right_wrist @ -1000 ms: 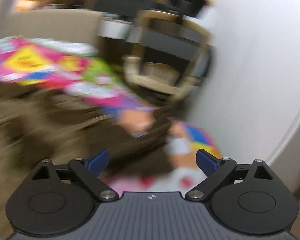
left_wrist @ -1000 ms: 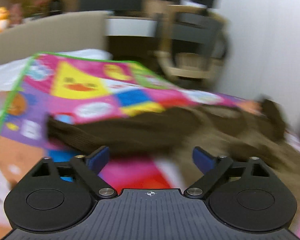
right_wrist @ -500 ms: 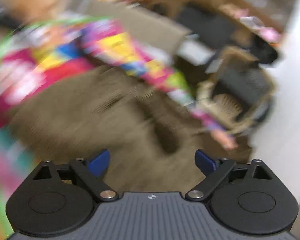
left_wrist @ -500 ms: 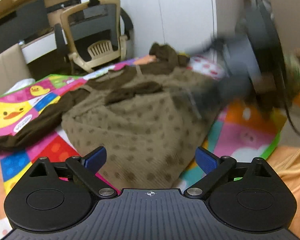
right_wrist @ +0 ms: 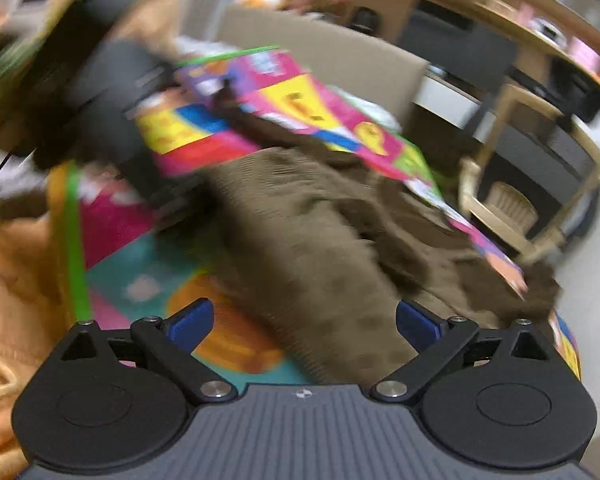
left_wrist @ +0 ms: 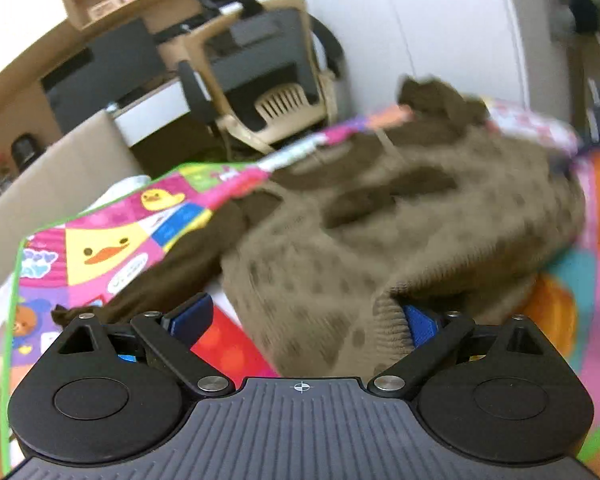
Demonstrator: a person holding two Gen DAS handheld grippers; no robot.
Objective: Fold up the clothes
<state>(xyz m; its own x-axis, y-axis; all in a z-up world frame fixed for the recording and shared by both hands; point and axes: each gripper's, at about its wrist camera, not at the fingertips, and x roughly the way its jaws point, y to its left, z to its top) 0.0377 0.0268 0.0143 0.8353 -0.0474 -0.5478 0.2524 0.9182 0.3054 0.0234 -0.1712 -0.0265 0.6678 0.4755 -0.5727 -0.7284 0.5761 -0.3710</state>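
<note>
On the bright cartoon play mat [left_wrist: 100, 248] a tan, dark-spotted sweater [left_wrist: 380, 240] lies rumpled, its dark brown sleeve [left_wrist: 172, 280] trailing off to one side. The left gripper [left_wrist: 304, 320] stands wide, the ribbed hem lying over its right pad, nothing pinched. The right gripper [right_wrist: 304, 320] gapes over the sweater too, its jaws just having widened, empty. A chair [left_wrist: 268, 80] stands behind.
</note>
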